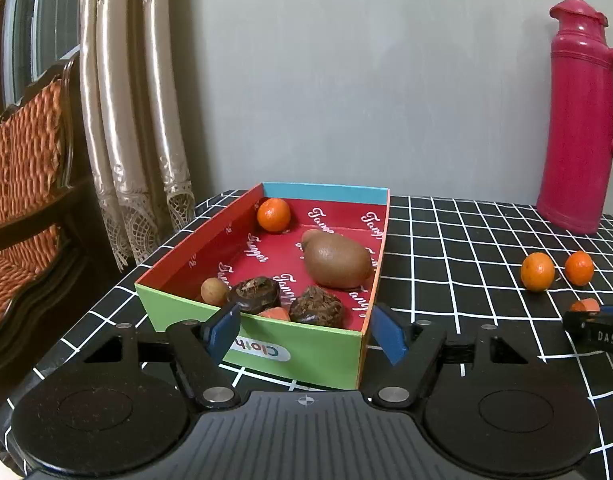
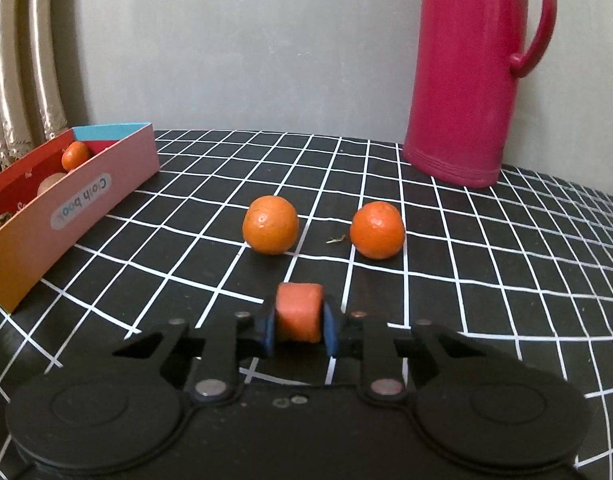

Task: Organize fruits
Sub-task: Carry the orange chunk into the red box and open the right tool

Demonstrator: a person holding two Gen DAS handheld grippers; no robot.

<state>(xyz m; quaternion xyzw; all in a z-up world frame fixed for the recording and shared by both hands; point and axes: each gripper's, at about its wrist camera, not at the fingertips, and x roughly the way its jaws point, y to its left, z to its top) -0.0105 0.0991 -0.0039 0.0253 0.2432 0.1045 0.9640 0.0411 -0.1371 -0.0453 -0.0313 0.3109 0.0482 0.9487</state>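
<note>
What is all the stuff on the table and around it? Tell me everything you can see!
box: one, green front, red inside, left part of the table.
tangerines on the table: two, orange, side by side, apart from each other.
tangerine in the box: one, orange, far corner.
kiwi: one, brown, middle of the box.
dark fruits: two, dark brown, near end of the box.
small round fruit: one, tan, beside them.
carrot piece: one, orange, between the right gripper's pads.
flask: one, pink, back of the table.
tablecloth: one, black with white grid.
curtain: pale, left.
chair: orange-patterned, far left.
left gripper: open, straddling the box's near end.
right gripper: shut on the carrot piece.
</note>
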